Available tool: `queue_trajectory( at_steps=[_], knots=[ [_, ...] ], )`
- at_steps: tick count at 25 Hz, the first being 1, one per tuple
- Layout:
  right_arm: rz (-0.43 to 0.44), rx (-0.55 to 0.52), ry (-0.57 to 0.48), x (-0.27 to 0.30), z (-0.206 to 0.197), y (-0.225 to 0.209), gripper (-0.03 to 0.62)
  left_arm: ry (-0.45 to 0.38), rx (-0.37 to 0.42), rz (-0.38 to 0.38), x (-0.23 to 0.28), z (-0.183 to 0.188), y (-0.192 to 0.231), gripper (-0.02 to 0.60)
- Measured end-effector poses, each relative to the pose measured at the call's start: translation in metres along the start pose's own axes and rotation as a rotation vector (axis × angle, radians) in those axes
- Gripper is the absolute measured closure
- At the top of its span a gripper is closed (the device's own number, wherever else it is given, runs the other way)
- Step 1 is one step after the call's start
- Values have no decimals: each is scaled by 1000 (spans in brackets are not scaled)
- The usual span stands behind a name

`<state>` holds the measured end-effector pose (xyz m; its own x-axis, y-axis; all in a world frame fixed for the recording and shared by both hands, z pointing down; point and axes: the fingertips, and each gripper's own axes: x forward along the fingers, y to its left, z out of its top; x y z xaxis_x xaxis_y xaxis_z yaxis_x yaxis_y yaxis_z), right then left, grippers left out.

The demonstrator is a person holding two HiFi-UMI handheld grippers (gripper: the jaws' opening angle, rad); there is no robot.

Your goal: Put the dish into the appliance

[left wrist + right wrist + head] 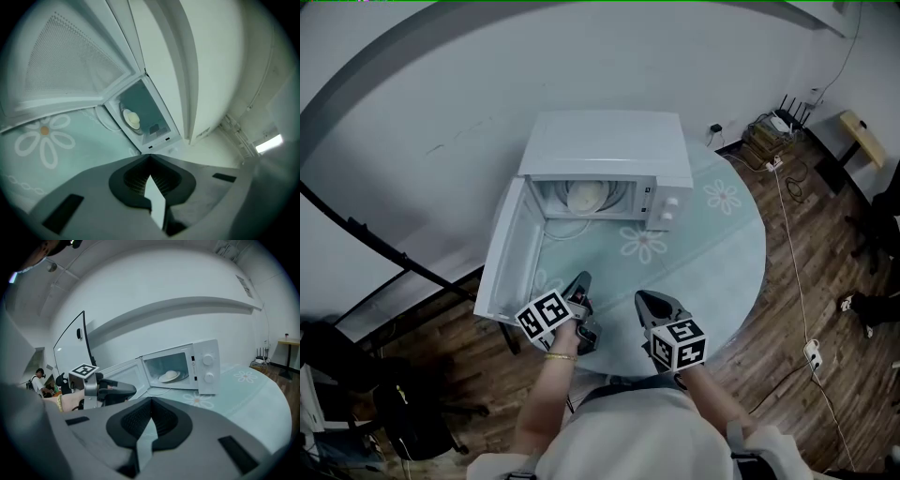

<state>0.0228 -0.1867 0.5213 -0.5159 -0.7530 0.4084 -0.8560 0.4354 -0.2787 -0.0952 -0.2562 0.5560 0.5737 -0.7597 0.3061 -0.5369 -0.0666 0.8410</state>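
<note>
**Dish already inside the microwave, both grippers back and empty**

Head view: the microwave point(605, 145) sits at the far side of the round glass bench point(727, 253), with its door point(511, 253) swung wide to the left. The dish point(586, 196) rests in the middle of the microwave's cavity with a pale rounded lump on it. It looks like a stiff, smooth plate, probably light but breakable and a bit slippery. If it needed moving, the rim nearest the microwave's opening looks like the place to pinch, keeping it level so the lump doesn't roll. The left gripper point(581, 280) and right gripper point(645, 299) hang side by side in front of the microwave, well apart from it. Both forearms are drawn in close to the body and both tips point toward the opening.

Left gripper view: its jaws are pressed together at the tips with nothing between them. The camera is rolled sideways, aimed at the dish point(132, 119) in the microwave's cavity.

Right gripper view: its jaws are likewise pressed together and empty. It is held level, facing the microwave's open front, with the dish point(169, 376) visible inside. The left gripper point(123, 391) shows to its left, below the door point(123, 375).
</note>
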Motion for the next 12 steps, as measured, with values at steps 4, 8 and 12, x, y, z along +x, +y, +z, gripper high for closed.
queue_trajectory(
  at_steps=[4,8,12],
  knots=[
    [4,12,3,-7,-5,10,589,57,74,13,-25,-27,-1,569],
    [12,29,17,-16,-14,20,589,103,128,12,-47,-47,-6,569],
    [9,38,32,-25,-25,25,589,137,181,16,-64,-61,-9,569]
  ],
)
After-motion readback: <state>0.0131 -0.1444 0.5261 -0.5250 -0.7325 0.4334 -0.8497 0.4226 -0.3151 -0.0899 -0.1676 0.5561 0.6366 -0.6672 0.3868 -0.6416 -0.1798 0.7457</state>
